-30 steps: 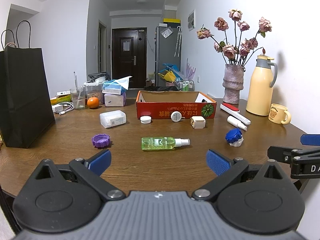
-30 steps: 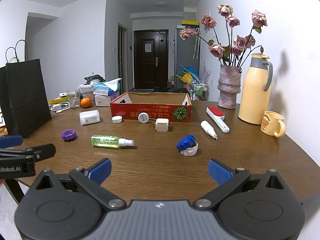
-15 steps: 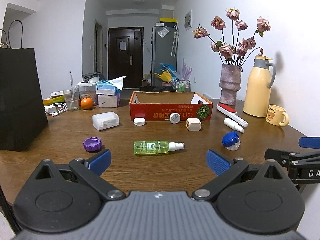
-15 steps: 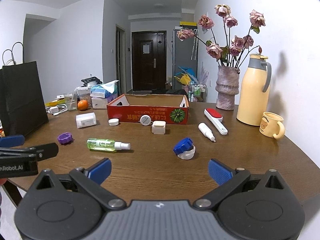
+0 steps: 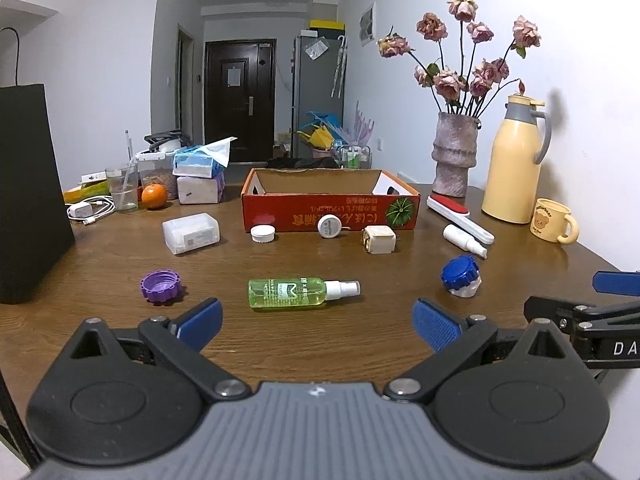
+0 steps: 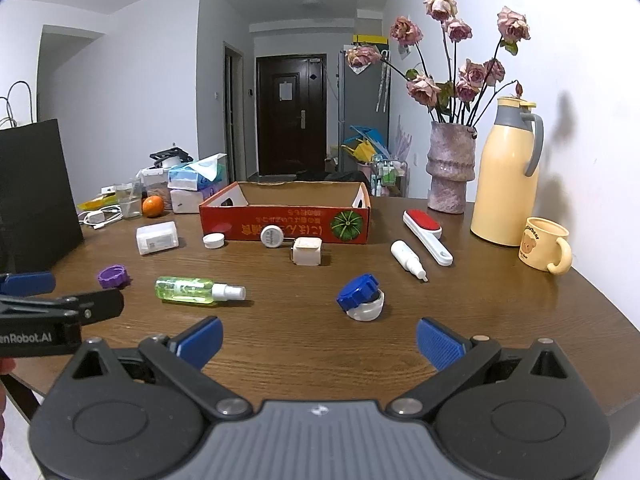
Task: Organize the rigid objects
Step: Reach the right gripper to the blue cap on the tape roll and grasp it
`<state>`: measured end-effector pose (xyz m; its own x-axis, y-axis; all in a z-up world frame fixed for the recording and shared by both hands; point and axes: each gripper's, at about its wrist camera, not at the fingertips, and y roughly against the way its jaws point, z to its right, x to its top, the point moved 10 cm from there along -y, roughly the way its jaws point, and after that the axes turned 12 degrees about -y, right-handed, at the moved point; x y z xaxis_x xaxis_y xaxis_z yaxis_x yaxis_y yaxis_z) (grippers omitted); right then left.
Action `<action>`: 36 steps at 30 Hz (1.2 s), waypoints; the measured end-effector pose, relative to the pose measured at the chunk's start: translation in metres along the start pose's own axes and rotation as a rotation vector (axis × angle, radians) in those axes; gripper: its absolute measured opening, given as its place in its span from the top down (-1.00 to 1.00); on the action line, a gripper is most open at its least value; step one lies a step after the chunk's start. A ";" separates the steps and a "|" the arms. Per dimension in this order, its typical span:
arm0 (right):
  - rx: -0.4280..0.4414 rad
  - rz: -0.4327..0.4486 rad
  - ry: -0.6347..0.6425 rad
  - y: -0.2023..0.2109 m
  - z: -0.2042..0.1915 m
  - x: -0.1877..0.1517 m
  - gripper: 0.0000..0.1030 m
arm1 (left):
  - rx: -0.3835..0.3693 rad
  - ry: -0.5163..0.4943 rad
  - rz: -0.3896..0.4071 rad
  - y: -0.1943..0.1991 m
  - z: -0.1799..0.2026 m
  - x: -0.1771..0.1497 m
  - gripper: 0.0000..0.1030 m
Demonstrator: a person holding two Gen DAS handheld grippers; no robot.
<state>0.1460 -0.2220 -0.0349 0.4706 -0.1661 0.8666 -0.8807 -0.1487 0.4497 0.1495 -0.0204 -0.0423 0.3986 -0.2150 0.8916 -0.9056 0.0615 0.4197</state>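
While both tools hover above near edge of wooden table (image 5: 120, 256), left gripper (image 5: 316, 320) gapes wide, nothing between fingers; right gripper (image 6: 318, 338) likewise spread, empty. Green spray bottle (image 5: 300, 293) lies on side just beyond left gripper. Purple cap (image 5: 161, 286) to its left, blue cap (image 6: 359, 296) tilted on white base to right. Red cardboard box (image 5: 330, 210) farther back, mid-table.

The green spray bottle (image 5: 296, 294) lies on its side in front of the red cardboard box (image 5: 330, 208). The purple cap (image 5: 161, 286) sits left of the bottle, the blue cap (image 5: 461, 276) right.
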 end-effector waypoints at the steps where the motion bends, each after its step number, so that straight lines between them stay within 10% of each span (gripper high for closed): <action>1: -0.002 -0.004 0.000 -0.003 0.000 0.000 -1.00 | -0.001 0.001 -0.005 -0.003 0.000 0.000 -1.00; 36: -0.034 -0.087 0.051 -0.110 0.009 0.002 -0.96 | 0.027 0.039 -0.163 -0.106 -0.029 -0.014 -1.00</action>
<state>0.2447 -0.2149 -0.0844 0.5430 -0.1035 0.8333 -0.8382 -0.1267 0.5305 0.2445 0.0038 -0.0945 0.5457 -0.1817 0.8180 -0.8316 0.0025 0.5554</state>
